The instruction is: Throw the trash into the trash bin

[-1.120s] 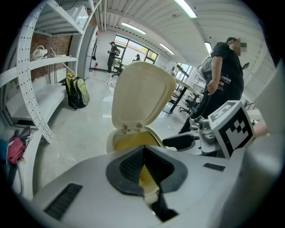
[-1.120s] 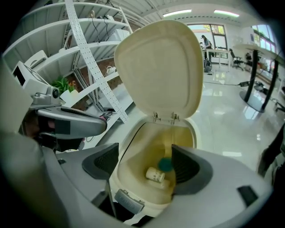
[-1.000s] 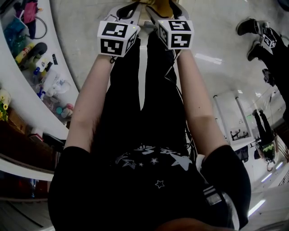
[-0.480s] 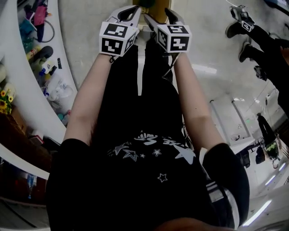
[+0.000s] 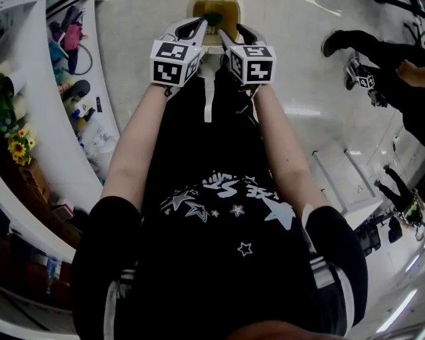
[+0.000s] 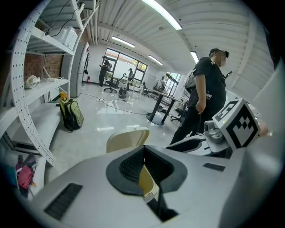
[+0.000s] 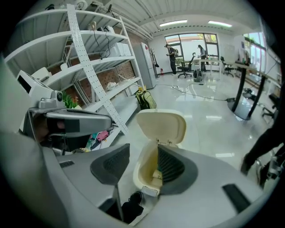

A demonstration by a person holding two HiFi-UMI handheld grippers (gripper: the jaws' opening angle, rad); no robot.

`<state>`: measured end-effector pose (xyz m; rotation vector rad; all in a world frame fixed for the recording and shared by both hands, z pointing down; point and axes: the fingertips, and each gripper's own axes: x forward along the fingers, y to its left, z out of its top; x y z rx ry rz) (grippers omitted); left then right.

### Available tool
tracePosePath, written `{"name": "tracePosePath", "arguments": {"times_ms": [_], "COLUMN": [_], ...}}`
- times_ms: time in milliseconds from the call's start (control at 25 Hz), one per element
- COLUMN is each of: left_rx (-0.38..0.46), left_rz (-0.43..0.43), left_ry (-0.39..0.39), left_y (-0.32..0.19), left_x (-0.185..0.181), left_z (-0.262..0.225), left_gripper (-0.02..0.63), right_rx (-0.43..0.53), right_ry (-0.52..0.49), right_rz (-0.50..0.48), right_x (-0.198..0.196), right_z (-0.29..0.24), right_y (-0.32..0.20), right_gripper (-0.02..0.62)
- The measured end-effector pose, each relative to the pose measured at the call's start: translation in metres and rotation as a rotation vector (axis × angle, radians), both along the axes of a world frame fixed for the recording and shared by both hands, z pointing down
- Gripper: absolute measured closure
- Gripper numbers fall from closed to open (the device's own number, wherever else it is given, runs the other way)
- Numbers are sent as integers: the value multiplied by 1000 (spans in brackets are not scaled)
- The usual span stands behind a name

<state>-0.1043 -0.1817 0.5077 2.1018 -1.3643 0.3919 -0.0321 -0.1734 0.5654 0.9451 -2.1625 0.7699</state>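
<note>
A cream trash bin stands on the floor with its lid tipped back, just beyond both grippers in the head view. Something green lies inside it, and a pale scrap shows in its mouth. My left gripper is held above the bin's near side; its pads meet at the tips with nothing between them. My right gripper hangs beside it, and its jaws are closing with only the bin showing through the gap. Neither gripper holds anything.
Curved white shelves full of clutter and yellow flowers run along the left. A green backpack leans by the shelving. A person in black stands to the right, and another person's legs show at the far right.
Both grippers have risen together, and the bin has come into the head view beyond them. The right jaws look narrower than before.
</note>
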Motion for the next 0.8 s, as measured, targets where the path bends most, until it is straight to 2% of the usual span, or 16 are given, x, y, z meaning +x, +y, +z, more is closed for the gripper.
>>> {"name": "tracePosePath", "arguments": {"times_ms": [280,400,640,800], "left_rx": [21,39,87,131], "left_rz": [60,65,67,71], "left_ry": [46,60,57,56], "left_y": [16,14,19,19], "left_x": [14,14,-9,-19], "left_z": [-39,-55,-82,-93], "left_gripper": [595,595,595,595], "right_rx": [29,54,91,85], "right_ry": [-34,-32,-27,-74], "right_rz": [-19,-14,-4,-1], "right_x": [-19,-20,-30,-32], "right_z": [-42,-59,-85,-95], "right_y": [11,8,12,18], "right_gripper": [411,444,529,556]}}
